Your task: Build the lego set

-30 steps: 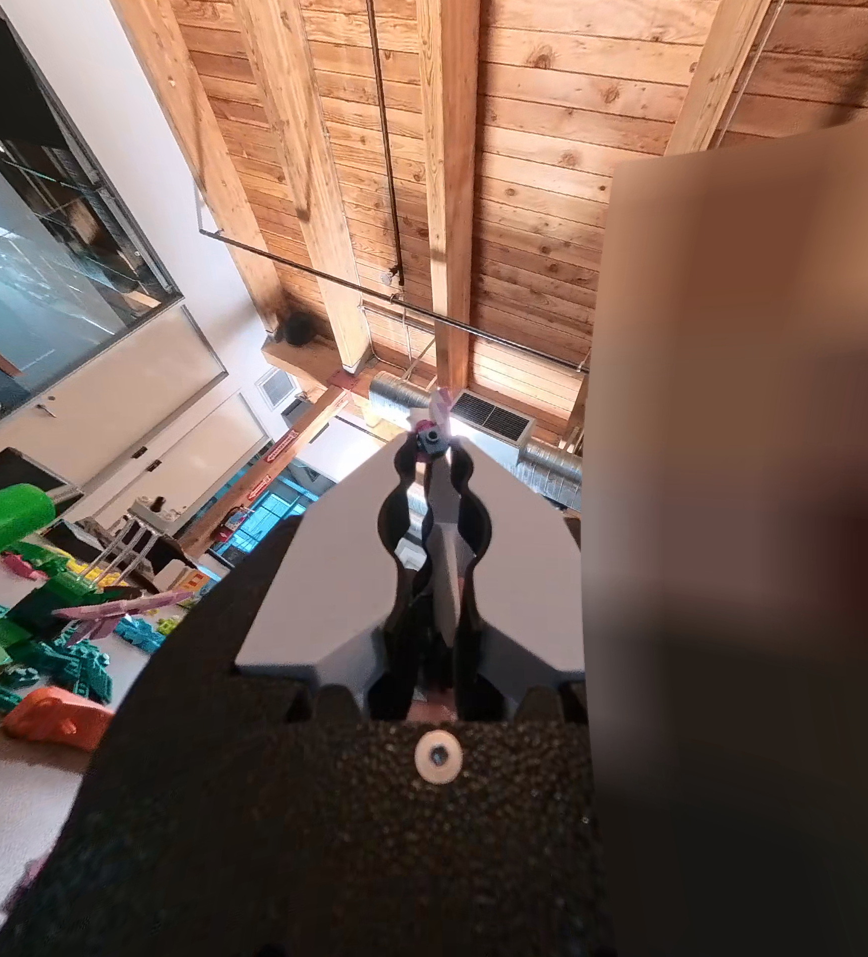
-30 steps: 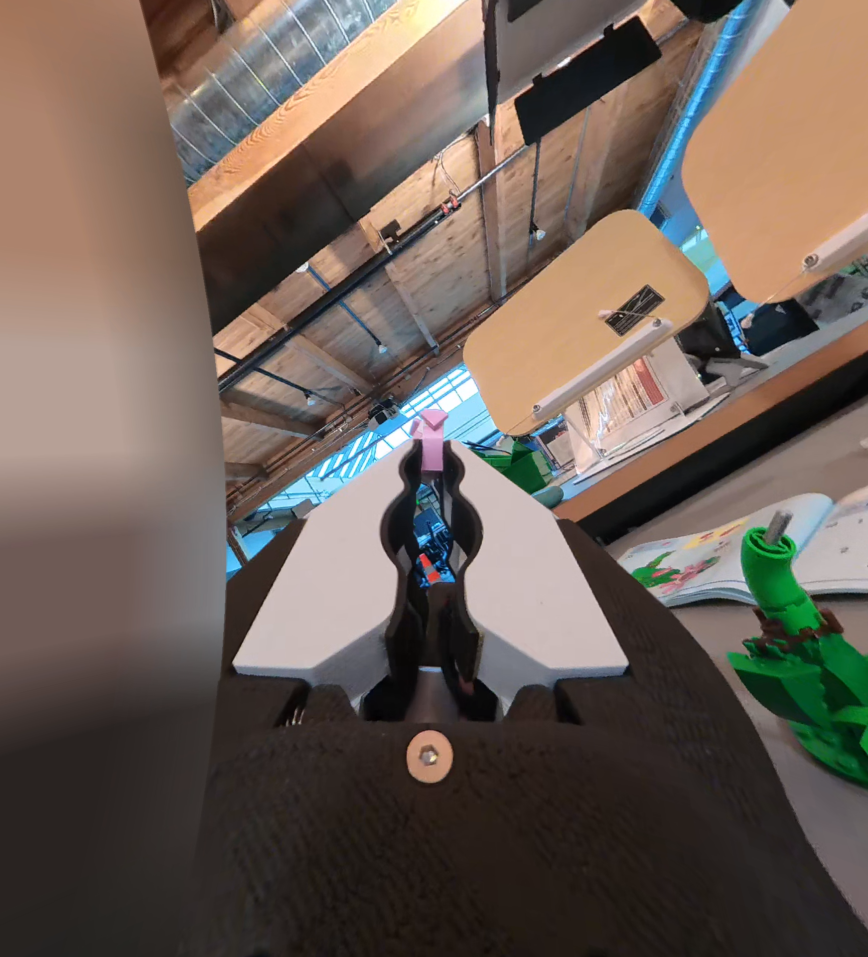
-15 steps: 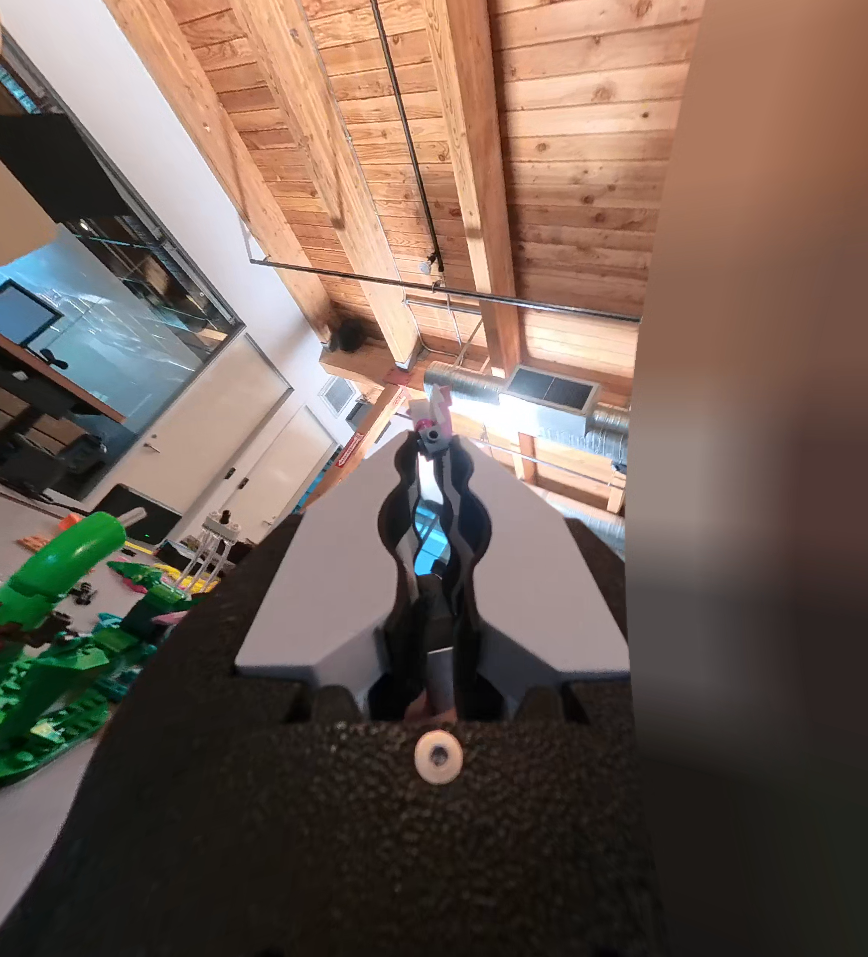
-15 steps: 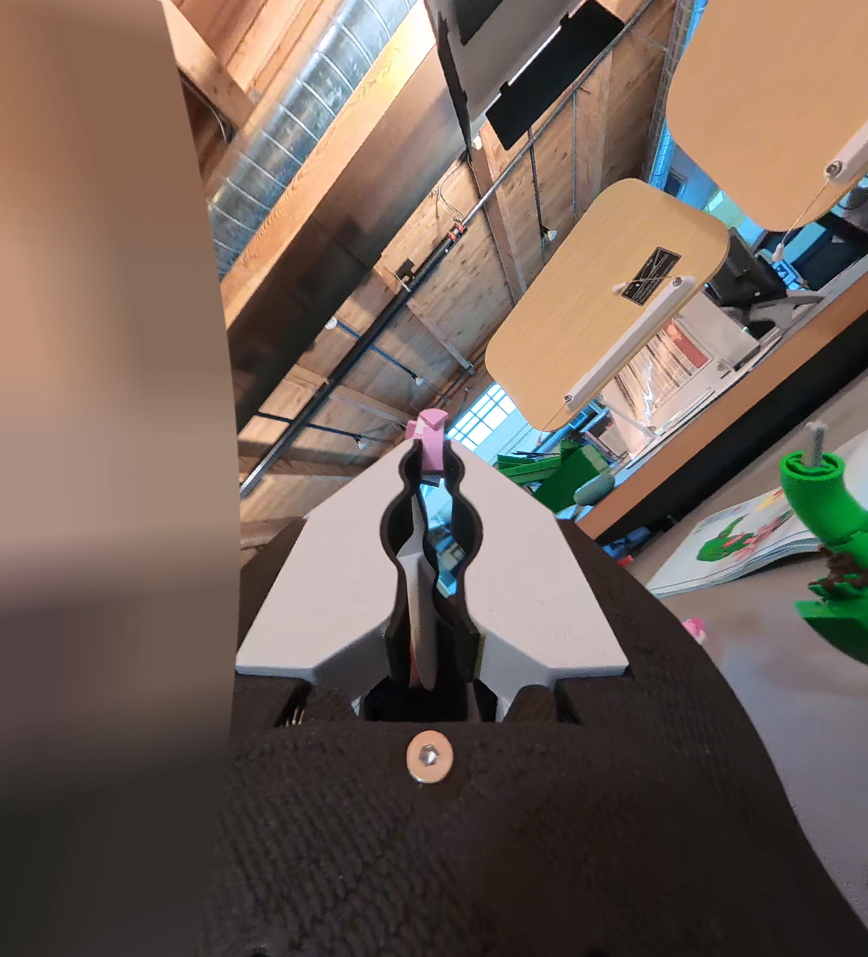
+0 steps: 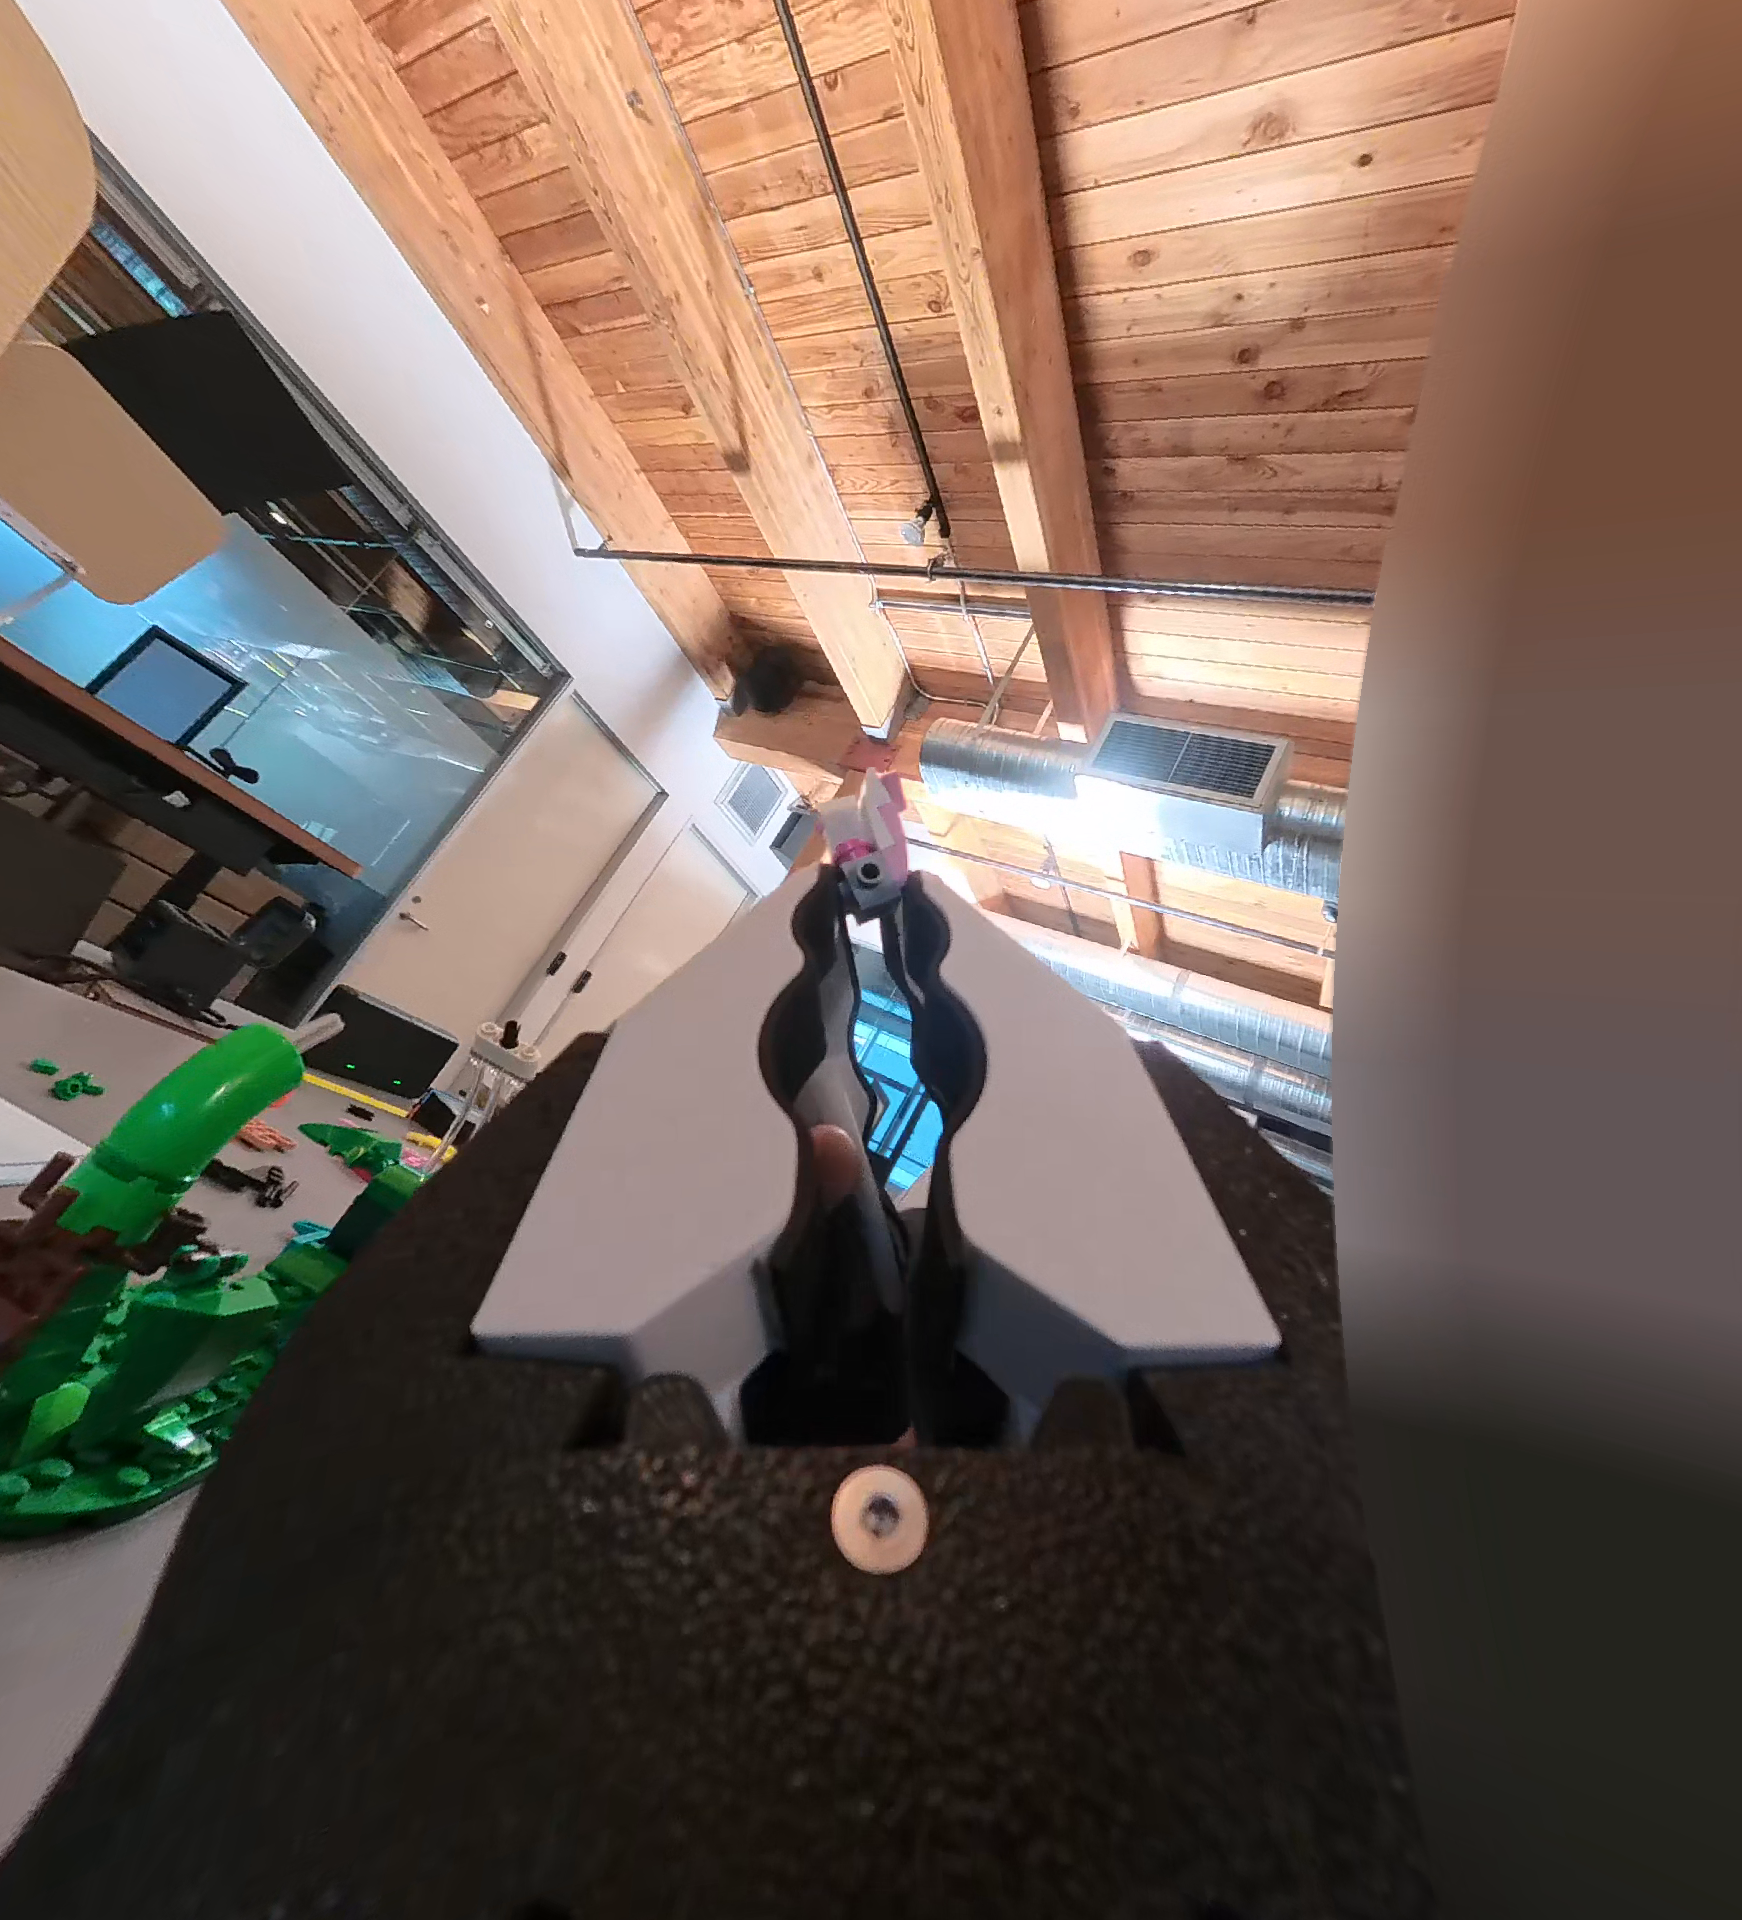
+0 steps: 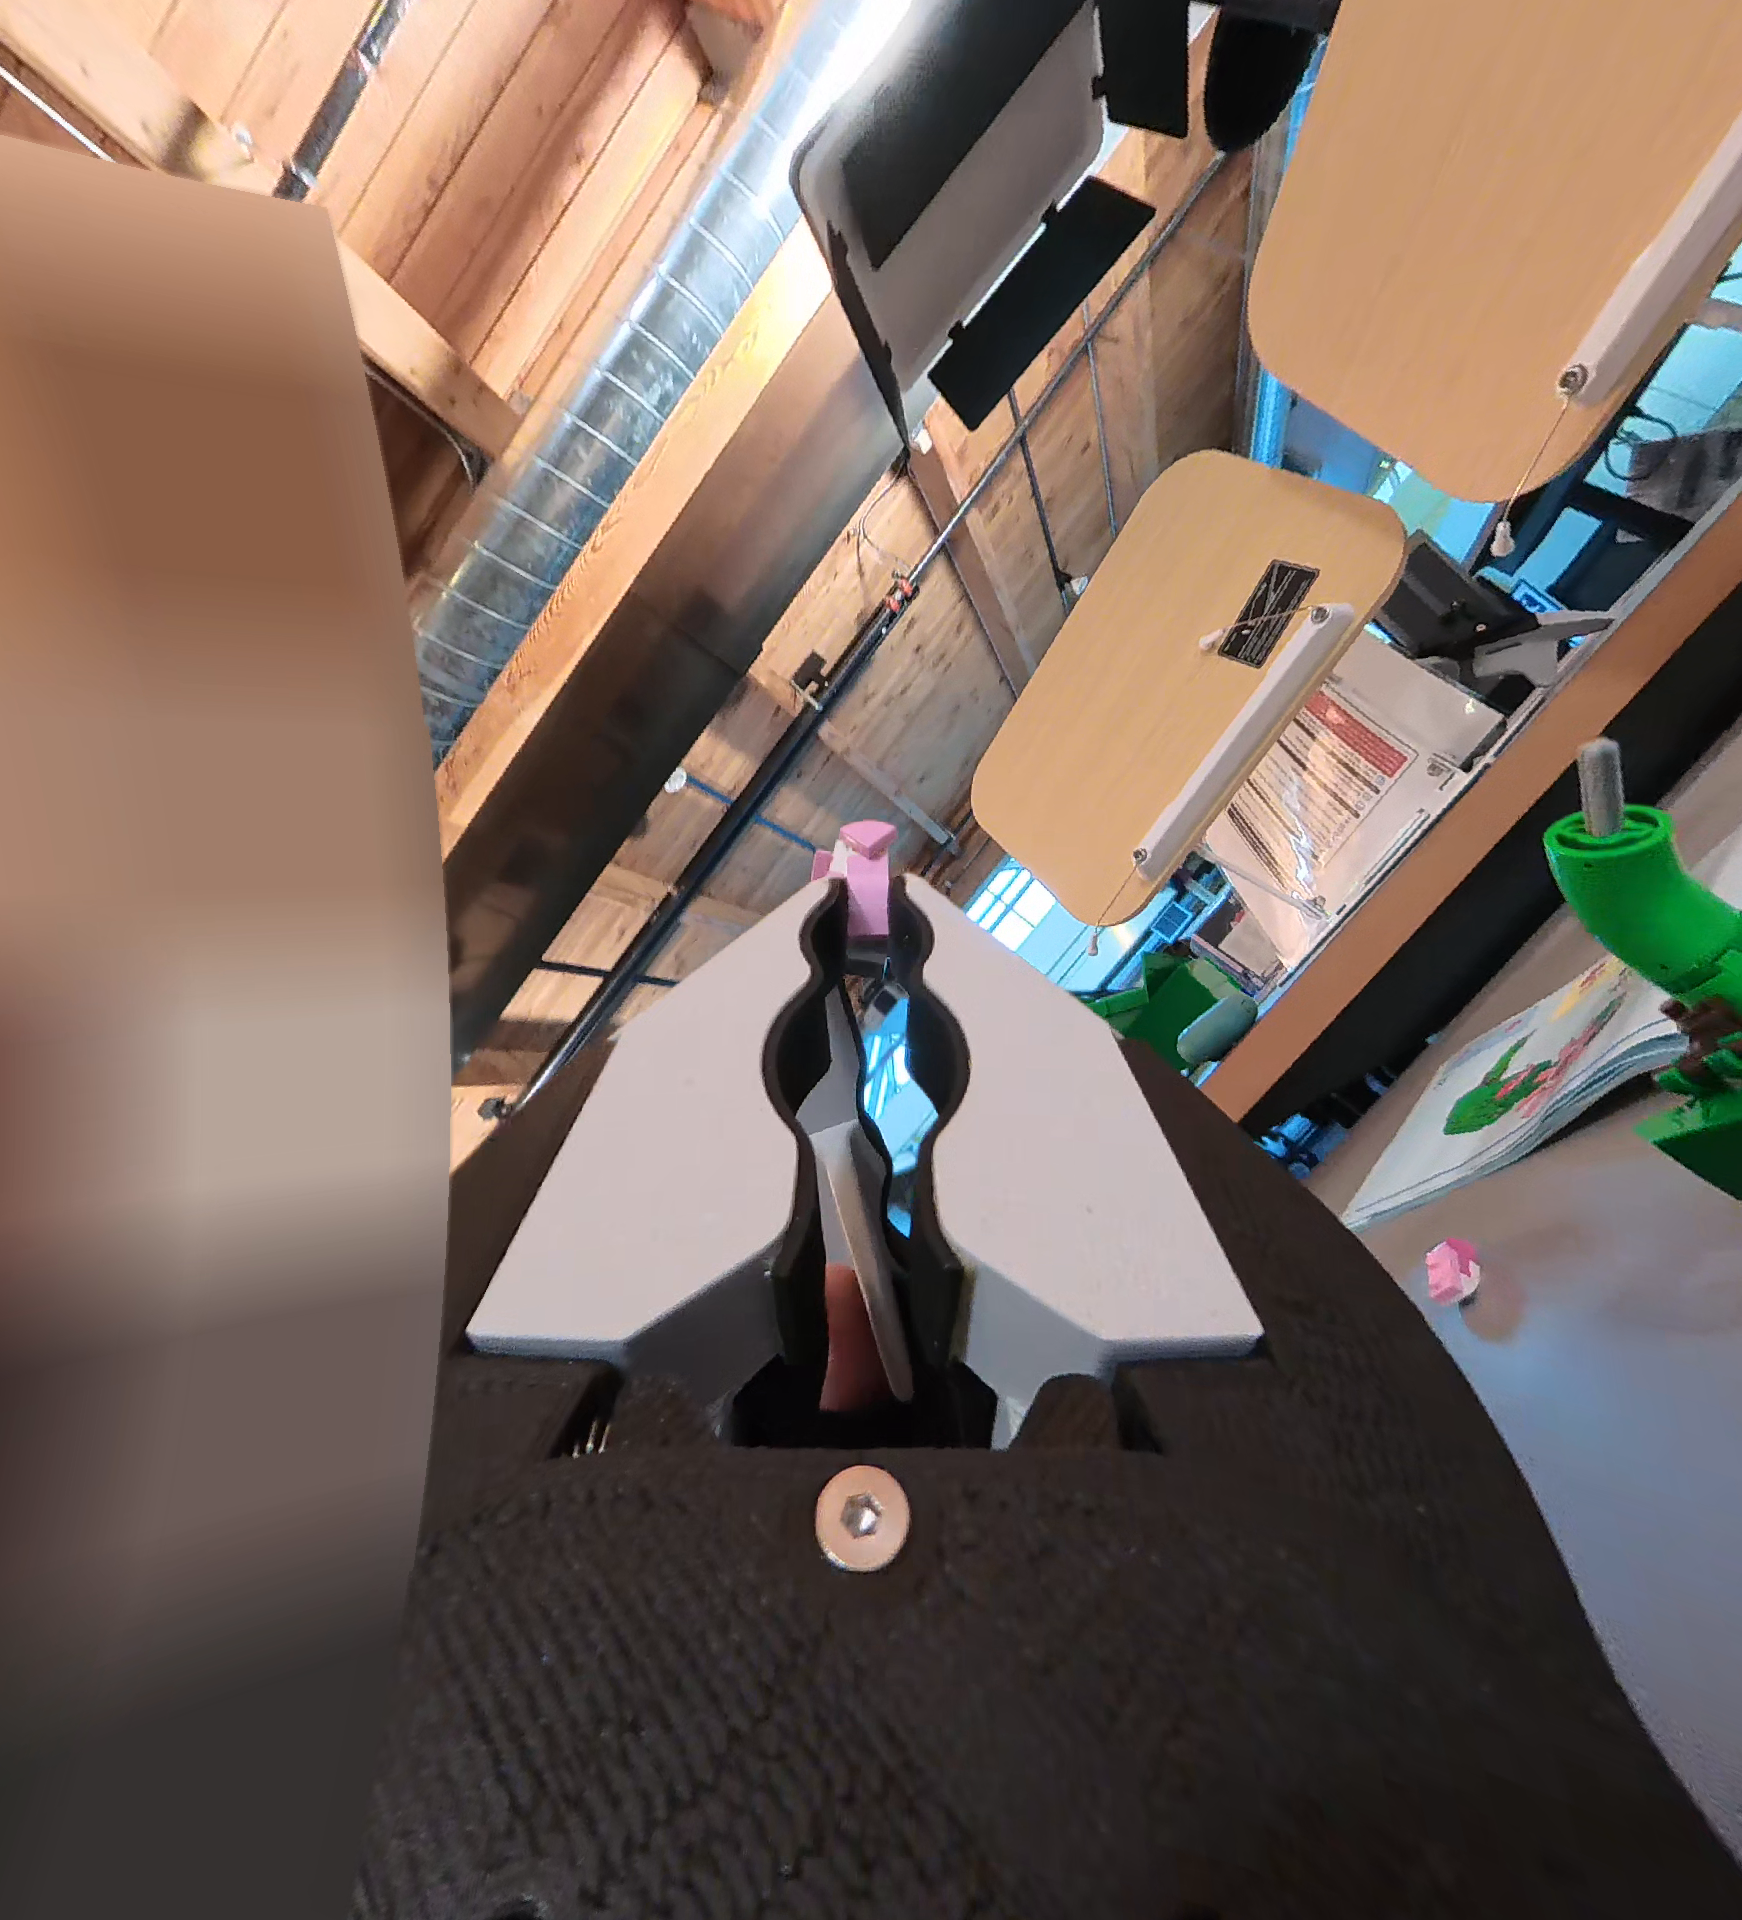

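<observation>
Wooden plank ceiling (image 5: 1210, 312) was faced. Left gripper (image 5: 872, 883) was clamped on small grey-white-magenta brick cluster (image 5: 867, 847), right gripper (image 6: 867, 914) on small pink brick (image 6: 867, 883); joining likely next, alignment needed.

Open-plan office or studio in a converted timber loft. Exposed wooden plank ceiling with heavy beams (image 5: 1106, 343) and ribbed silver ventilation ducting (image 6: 576, 436) are being shown overhead; glass-walled meeting room (image 5: 327, 665), long wood-topped desk (image 5: 108, 727) and pale wooden hanging panels (image 6: 1179, 665) are being shown alongside.
</observation>
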Demonstrator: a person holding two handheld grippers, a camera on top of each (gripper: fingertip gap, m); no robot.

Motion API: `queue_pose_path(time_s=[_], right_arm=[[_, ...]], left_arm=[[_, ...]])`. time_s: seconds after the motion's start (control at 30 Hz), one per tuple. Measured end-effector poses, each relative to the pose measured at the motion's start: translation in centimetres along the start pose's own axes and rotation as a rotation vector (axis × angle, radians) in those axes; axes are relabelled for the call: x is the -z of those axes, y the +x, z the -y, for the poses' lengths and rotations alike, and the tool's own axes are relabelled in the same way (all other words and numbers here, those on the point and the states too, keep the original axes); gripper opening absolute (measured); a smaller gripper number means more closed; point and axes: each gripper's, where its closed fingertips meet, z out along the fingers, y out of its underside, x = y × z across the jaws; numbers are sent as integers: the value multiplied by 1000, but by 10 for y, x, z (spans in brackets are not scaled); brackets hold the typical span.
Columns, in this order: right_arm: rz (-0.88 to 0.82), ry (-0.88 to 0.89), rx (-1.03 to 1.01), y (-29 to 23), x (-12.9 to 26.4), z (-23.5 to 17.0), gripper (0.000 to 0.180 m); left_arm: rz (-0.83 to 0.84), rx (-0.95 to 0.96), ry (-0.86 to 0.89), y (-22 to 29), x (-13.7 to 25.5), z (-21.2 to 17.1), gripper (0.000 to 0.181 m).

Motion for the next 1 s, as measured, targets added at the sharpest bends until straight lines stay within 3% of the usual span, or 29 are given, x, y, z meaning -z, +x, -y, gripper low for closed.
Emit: queue_pose_path(time_s=[0.03,1.0], right_arm=[[-1,4,-3,0,0,0,7],[-26,16,-25,4,-2,-3,7]], left_arm=[[0,1,1,0,0,0,10],[9,32,42,-3,4,4,10]])
